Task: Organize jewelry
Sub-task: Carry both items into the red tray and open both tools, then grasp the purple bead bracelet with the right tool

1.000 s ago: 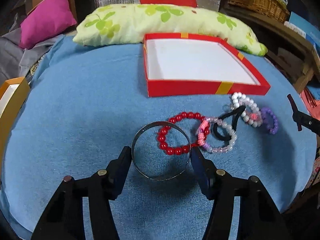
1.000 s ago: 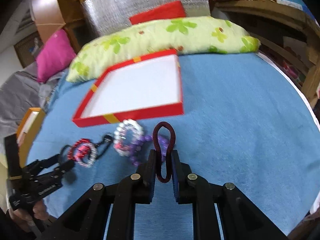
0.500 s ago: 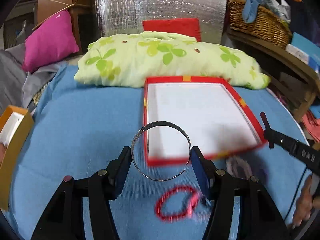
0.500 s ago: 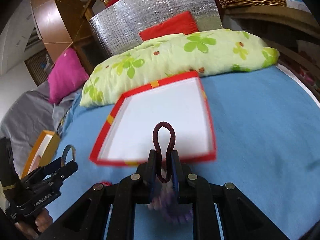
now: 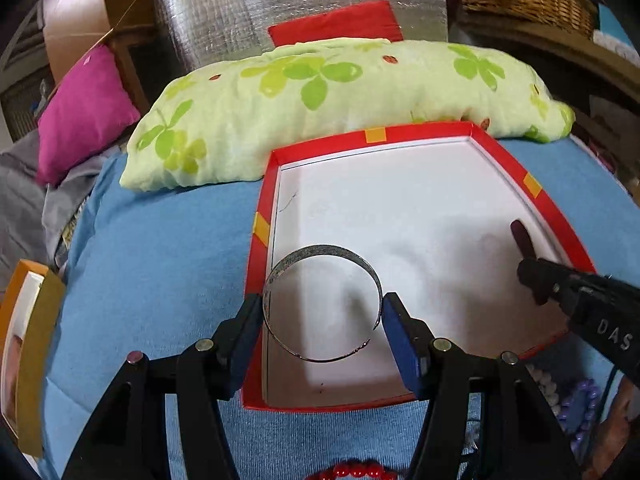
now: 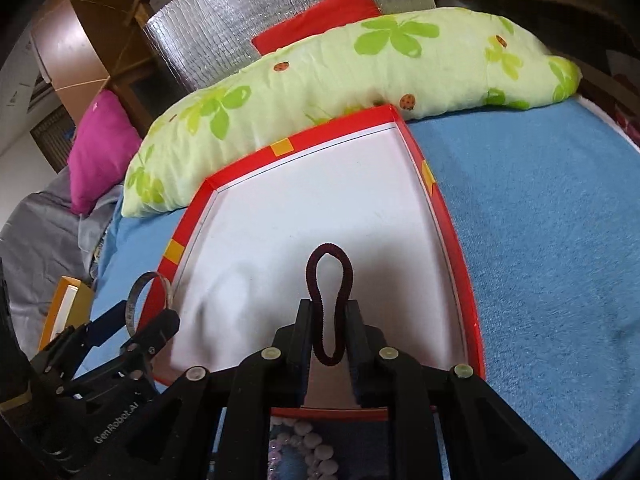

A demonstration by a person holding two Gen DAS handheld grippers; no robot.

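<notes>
A red box with a white floor [image 5: 536, 192] lies on the blue cloth. Over its near left corner my left gripper [image 5: 322, 308] is shut on a silver open bangle [image 5: 320, 252], its pads pressing the bangle's two sides. My right gripper [image 6: 329, 308] hangs above the box's near right part with a dark maroon hair tie [image 6: 312, 280] pinched upright between its pads. Its jaws are opening, and the tie still touches both pads. From the left wrist view the right gripper [image 5: 532, 276] and hair tie [image 5: 520, 236] show at the right.
A green flowered pillow [image 5: 340, 92] lies behind the box, with a pink cushion [image 5: 84, 108] far left. An orange box [image 5: 36, 320] sits at the cloth's left edge. Red beads [image 5: 356, 470], purple beads [image 5: 576, 404] and white beads [image 6: 316, 452] lie near the front.
Both grippers moved forward from above the loose bracelets to over the red box, carrying the bangle and the hair tie. The right jaws stand slightly wider.
</notes>
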